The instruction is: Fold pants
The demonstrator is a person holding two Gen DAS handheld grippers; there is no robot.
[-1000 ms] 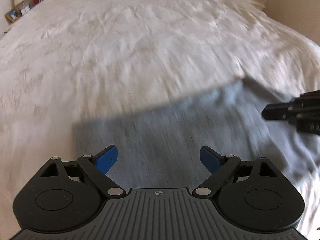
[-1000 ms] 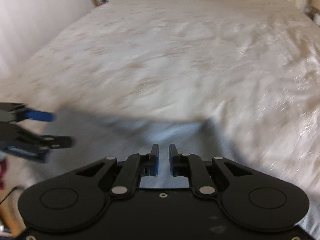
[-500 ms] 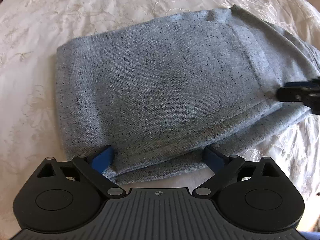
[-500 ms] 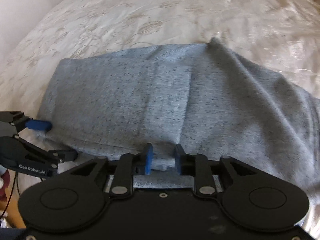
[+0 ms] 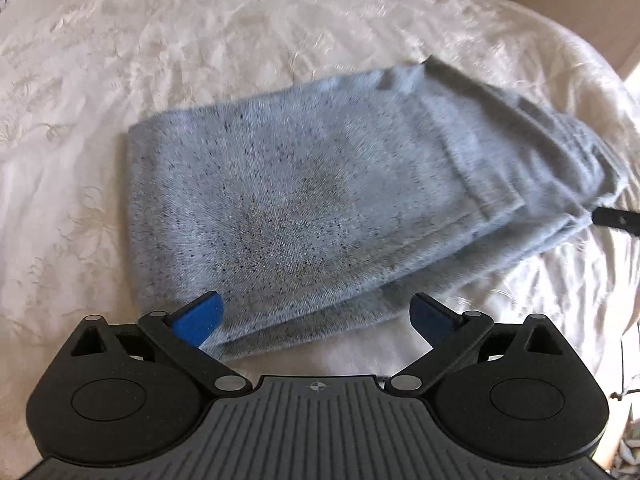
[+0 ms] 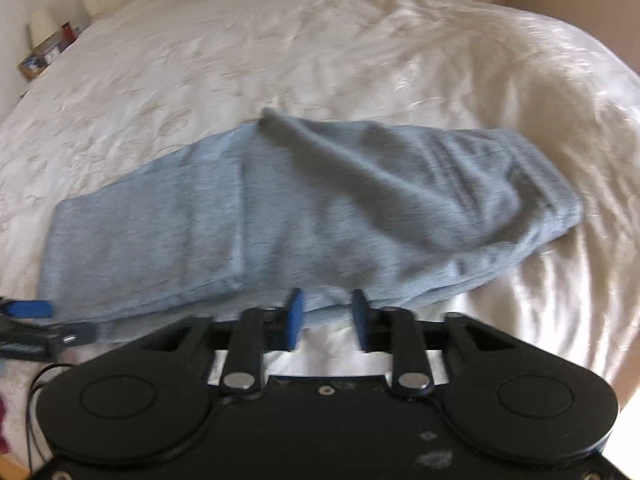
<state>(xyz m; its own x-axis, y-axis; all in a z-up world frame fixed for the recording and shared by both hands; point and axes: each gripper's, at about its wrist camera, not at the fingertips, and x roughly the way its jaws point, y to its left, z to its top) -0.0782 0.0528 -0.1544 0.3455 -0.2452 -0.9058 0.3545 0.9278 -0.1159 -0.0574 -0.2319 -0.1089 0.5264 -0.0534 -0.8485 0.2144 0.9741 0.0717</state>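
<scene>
Two tongs hover at the near edge of the grey speckled sweatpants (image 5: 320, 200), which lie folded into a flat bundle on the bed (image 5: 200, 32), mid-frame in both views. Long axis runs left-right across the frame, hem layers stacked toward the right in the left wrist view. Left tongs (image 5: 318, 316) are spread wide w/ nothing clamped, near edge of the cloth between the pads. Right tongs (image 6: 326, 320) are closing, gap narrow, apparently empty. Fabric is soft knit, thick at folds; bedspread is cream, embroidered, wrinkled. Prob. next fold goes along the long axis.
</scene>
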